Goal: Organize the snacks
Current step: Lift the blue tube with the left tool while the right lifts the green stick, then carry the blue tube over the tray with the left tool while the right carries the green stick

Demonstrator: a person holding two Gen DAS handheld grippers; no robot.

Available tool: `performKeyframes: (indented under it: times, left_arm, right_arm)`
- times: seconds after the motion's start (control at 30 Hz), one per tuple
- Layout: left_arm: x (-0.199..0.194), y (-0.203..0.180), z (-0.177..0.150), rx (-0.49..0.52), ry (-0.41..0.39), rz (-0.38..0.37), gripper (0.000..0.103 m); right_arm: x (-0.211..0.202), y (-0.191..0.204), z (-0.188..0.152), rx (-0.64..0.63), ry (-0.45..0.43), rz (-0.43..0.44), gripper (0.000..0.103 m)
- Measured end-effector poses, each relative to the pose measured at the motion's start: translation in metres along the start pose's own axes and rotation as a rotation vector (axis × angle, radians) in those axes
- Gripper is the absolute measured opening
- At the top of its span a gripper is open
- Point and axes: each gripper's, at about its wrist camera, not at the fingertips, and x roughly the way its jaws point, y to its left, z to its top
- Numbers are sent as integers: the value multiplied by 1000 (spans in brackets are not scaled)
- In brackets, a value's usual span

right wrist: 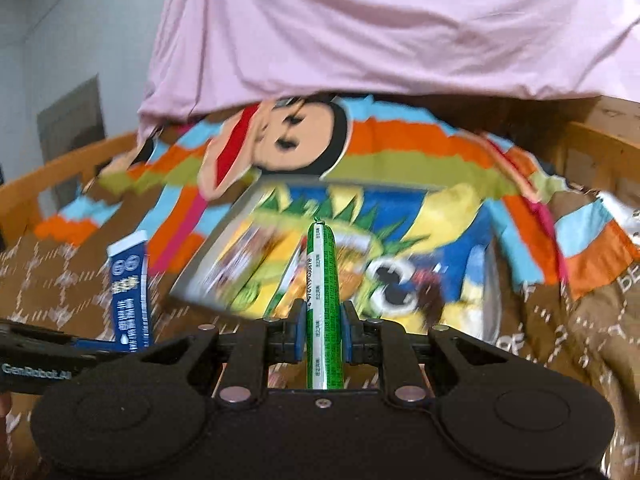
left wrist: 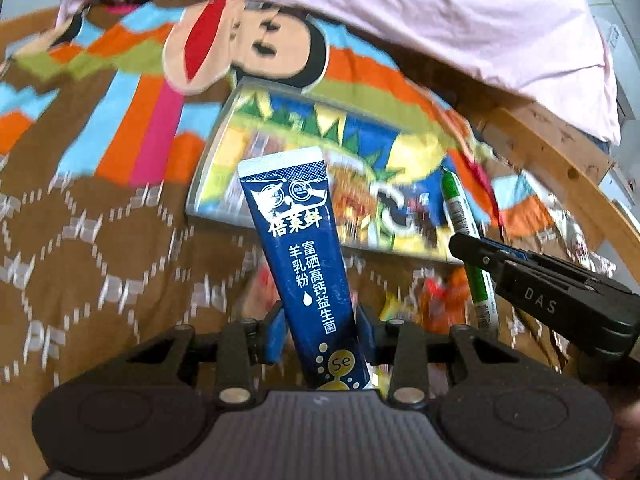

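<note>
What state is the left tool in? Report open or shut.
Shut on the blue sachet: the left tool has both blue pads pressed against the sachet's sides, holding it upright off the blanket.

Blue sachet (left wrist: 306, 264), green stick (right wrist: 322, 304): both upright, clamped.

Two grippers show: the left gripper (left wrist: 322, 330) pinches one blue sachet (left wrist: 300, 256), and the right gripper (right wrist: 322, 330) pinches one green stick snack (right wrist: 322, 304). One large cartoon-printed snack bag (left wrist: 320, 168) lies on one patterned blanket (left wrist: 100, 240), under one pink sheet (right wrist: 380, 28). Smaller wrappers are too blurred to count.
</note>
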Motion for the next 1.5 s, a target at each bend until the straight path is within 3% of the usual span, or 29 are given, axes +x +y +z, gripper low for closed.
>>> performKeyframes:
  times: [0.23, 0.53, 0.77, 0.9, 1.5]
  left_arm:
    - [33, -24, 56, 29, -76, -23, 40]
    - [115, -63, 104, 82, -73, -64, 40]
    - [164, -81, 102, 149, -24, -35, 40]
    - [178, -83, 96, 139, 4, -37, 40]
    - [182, -81, 91, 134, 8, -9, 41]
  right_arm:
    - [30, -42, 18, 119, -46, -47, 19]
    - [71, -103, 46, 280, -127, -77, 19]
    - [99, -124, 32, 346, -84, -98, 19]
    - [106, -128, 24, 380, -64, -106, 19]
    - [134, -122, 0, 385, 35, -140, 19]
